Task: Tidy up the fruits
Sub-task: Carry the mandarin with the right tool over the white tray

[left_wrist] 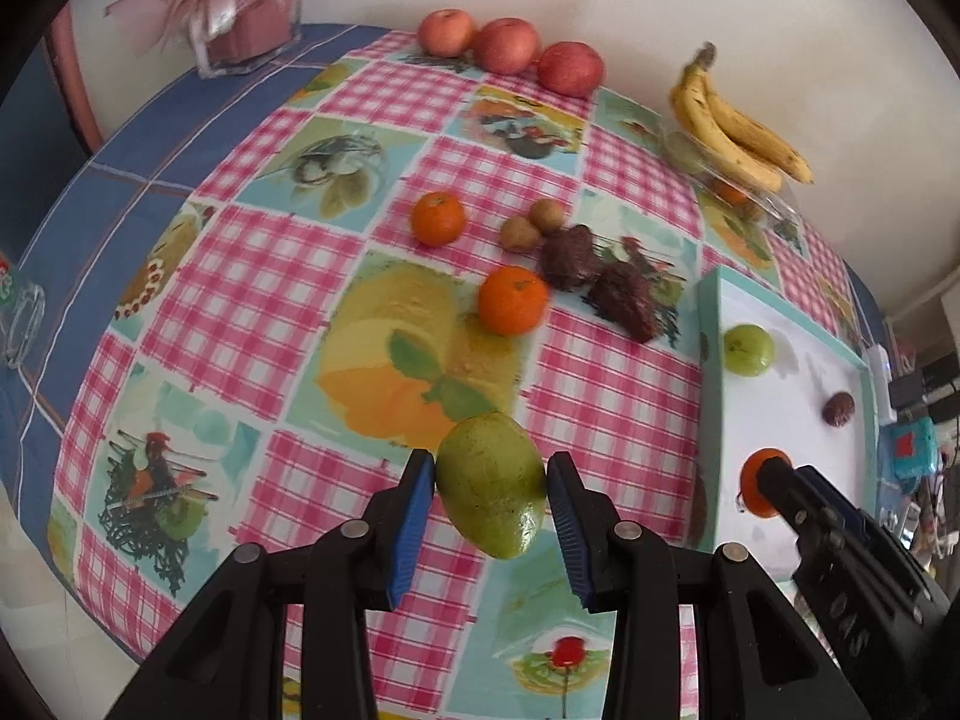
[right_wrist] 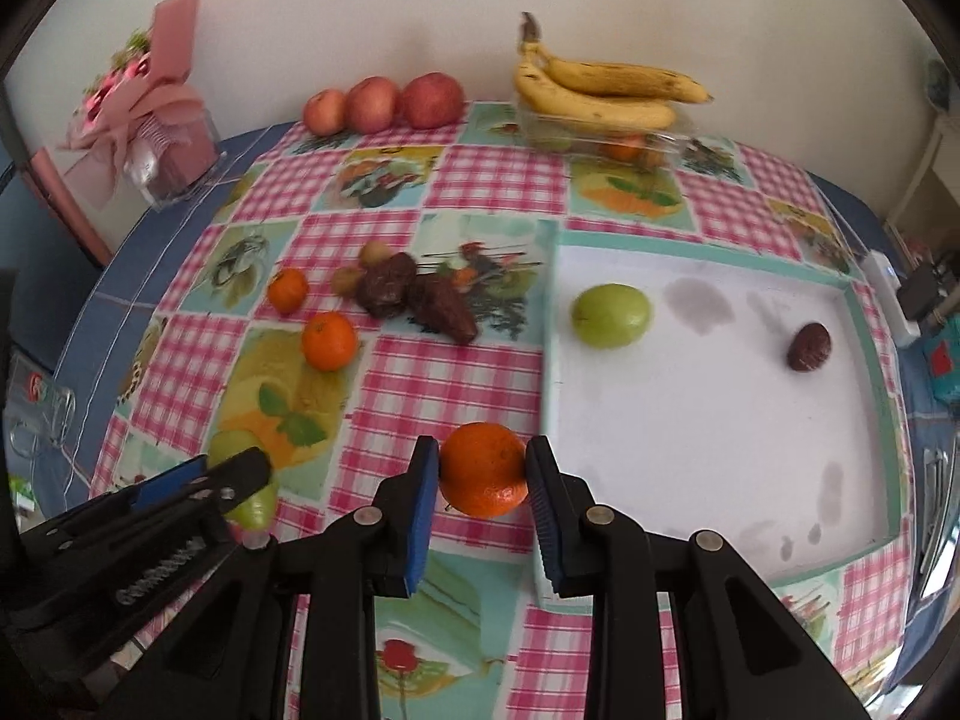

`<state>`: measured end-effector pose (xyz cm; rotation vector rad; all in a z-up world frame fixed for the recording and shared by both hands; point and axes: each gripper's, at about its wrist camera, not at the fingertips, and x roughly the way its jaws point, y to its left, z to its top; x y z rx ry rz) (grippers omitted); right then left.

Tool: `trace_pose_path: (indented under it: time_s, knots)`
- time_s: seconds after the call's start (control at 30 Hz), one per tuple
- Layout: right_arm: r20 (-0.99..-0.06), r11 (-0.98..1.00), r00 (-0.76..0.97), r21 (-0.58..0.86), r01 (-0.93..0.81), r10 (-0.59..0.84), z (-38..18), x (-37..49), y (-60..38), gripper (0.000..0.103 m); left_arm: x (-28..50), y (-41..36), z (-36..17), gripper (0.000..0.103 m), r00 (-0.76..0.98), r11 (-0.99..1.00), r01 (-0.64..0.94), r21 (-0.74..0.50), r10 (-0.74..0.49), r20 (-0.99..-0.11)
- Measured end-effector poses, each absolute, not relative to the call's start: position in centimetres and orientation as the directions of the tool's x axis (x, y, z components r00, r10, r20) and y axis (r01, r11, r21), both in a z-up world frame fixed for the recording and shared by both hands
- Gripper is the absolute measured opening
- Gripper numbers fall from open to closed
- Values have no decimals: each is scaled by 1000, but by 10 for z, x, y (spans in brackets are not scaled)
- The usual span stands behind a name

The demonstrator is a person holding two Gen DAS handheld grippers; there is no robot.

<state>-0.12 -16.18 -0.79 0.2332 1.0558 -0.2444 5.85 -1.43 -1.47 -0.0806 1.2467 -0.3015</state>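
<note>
Claw (right_wrist: 483, 471) around round dimpled orange (right_wrist: 483, 468)

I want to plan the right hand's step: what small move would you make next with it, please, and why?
Probably carry the orange, gripped in the right gripper, right over the white tray's rim and lower it inside, since a green fruit already sits there.
</note>
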Motion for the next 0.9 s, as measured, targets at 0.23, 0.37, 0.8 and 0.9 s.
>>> trace_pose_path:
  time_s: [0.23, 0.37, 0.8, 0.9]
  knots:
    - [-898, 878, 411, 63, 474, -157, -12, -25, -220, 31, 40, -53, -8, 41, 262, 930, 279, -239, -313, -913]
    - [-910, 822, 369, 60, 566, -188, -16, -45, -258, 31, 28, -77, -6, 41, 238, 903, 343, -259, -350, -906]
    - [-900, 681, 323, 40, 732, -294, -8, -102, -334, 31, -12, -150, 4, 41, 218, 802, 548, -237, -411, -885]
    - [-895, 669, 328, 45, 742, -303, -5, -105, -338, 31, -19, -166, -1, 41, 214, 782, 587, -212, -402, -890]
